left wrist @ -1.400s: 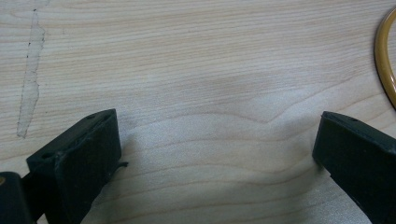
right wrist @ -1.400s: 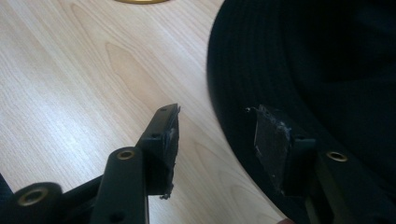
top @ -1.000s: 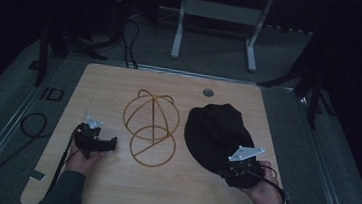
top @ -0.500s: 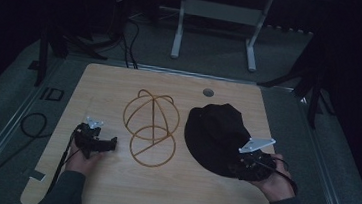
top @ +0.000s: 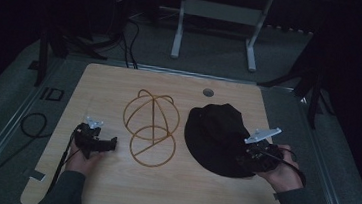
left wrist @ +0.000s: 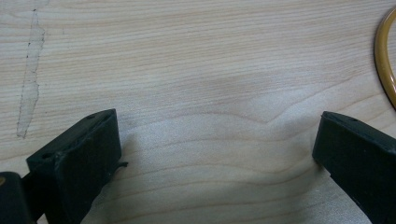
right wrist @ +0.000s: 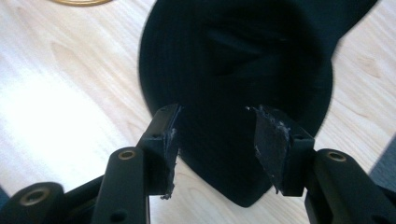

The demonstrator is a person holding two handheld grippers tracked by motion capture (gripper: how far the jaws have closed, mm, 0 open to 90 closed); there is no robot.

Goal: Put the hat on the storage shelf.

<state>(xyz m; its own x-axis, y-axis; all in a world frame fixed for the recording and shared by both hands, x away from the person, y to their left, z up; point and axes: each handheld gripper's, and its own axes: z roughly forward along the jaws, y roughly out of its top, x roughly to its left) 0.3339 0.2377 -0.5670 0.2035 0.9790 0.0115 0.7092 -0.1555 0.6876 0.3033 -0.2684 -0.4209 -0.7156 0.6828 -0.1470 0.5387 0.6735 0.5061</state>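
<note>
Hovering just above the near edge of the black hat (right wrist: 233,70), the right claw (right wrist: 215,140) has its jaws about half open with nothing gripped, the brim straight ahead and below them (the crown lies farther on). The hat rests flat on the bench (top: 109,195), right of the gold wire stand (top: 150,127). The right hand (top: 282,172) is nearer; the left claw (left wrist: 215,140), gaping wide and empty, sits low beyond the stand.

Wood table (top: 109,195) w/ grommet hole (top: 208,92); metal stand (top: 217,15) & floor cables (top: 124,41) behind.
</note>
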